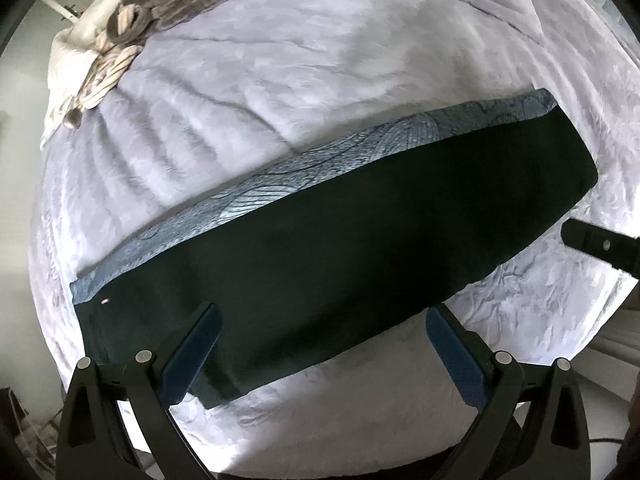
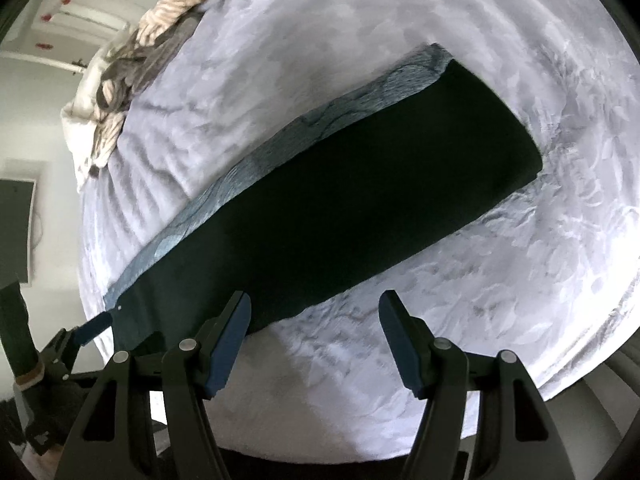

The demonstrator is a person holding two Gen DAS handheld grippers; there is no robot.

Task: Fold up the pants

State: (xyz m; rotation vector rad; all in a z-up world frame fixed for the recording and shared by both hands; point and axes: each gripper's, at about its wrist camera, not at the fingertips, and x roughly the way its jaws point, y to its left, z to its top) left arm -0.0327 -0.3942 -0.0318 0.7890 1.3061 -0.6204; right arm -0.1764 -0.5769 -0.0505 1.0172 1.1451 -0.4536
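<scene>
Dark green pants (image 1: 340,232) lie flat on the bed, folded lengthwise into one long strip, with a blue patterned band (image 1: 280,184) along the far edge. They also show in the right wrist view (image 2: 360,200). My left gripper (image 1: 320,328) is open above the pants' near edge, close to their left end, holding nothing. My right gripper (image 2: 316,316) is open and empty above the near edge, further right. A right finger (image 1: 596,244) enters the left wrist view at the right; the left gripper (image 2: 86,330) shows at the right wrist view's lower left.
A pale lavender textured bedspread (image 1: 320,60) covers the bed. A crumpled grey and cream striped blanket (image 1: 120,40) lies at the far left corner, also seen in the right wrist view (image 2: 132,60). The bed's near edge (image 2: 320,448) is just below the grippers.
</scene>
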